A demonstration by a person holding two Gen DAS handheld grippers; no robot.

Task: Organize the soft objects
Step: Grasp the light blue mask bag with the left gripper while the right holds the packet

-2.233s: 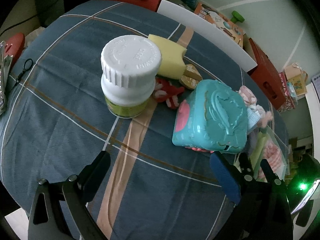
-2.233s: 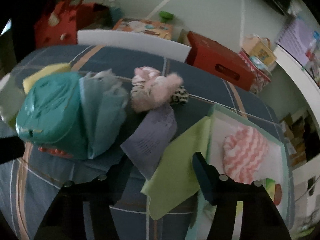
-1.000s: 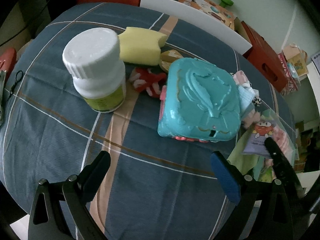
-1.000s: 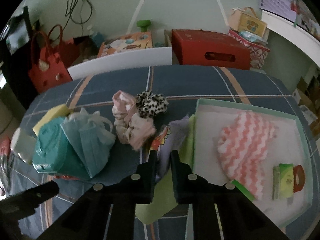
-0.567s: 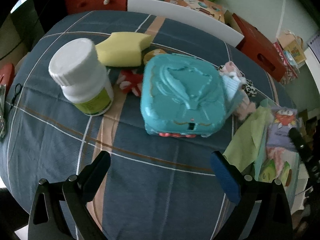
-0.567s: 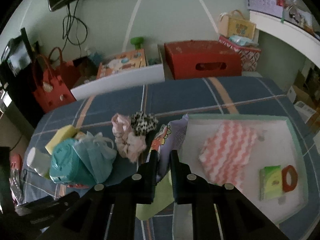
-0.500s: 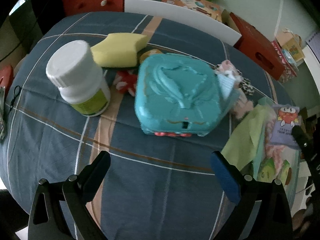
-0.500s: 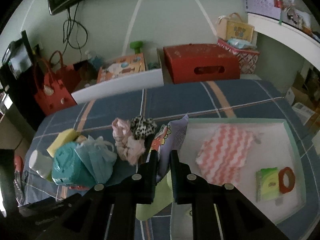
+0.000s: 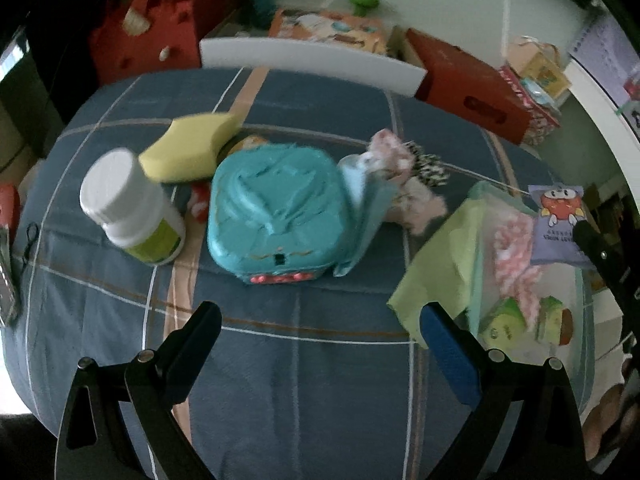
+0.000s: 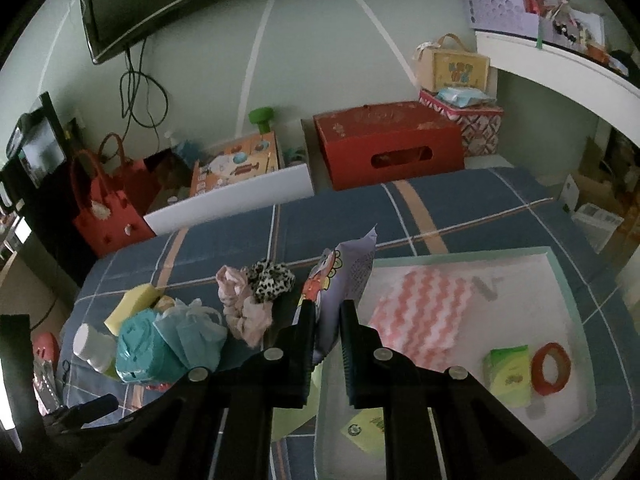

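My right gripper (image 10: 325, 320) is shut on a lilac tissue pack (image 10: 347, 276) with a cartoon print, held in the air above the left edge of the mint tray (image 10: 568, 280); the pack also shows in the left wrist view (image 9: 558, 224). The tray holds a pink-and-white zigzag cloth (image 10: 420, 316), a green tissue pack (image 10: 506, 376) and a red tape ring (image 10: 551, 368). A green cloth (image 9: 440, 264) hangs over the tray's left edge. My left gripper (image 9: 320, 328) is open and empty above the blue cloth, in front of a teal box (image 9: 276, 208).
On the table lie a yellow sponge (image 9: 188, 148), a white-capped bottle (image 9: 128, 208), a light blue mask (image 9: 364, 208), a pink scrunchie (image 10: 240, 308) and a leopard scrunchie (image 10: 270, 276). A red box (image 10: 388, 144) and a red bag (image 10: 108, 212) stand beyond the table's far edge.
My right gripper closed on the tissue pack and lifted it up off the table, over the tray's edge. My left gripper pulled back and drifted right, still open.
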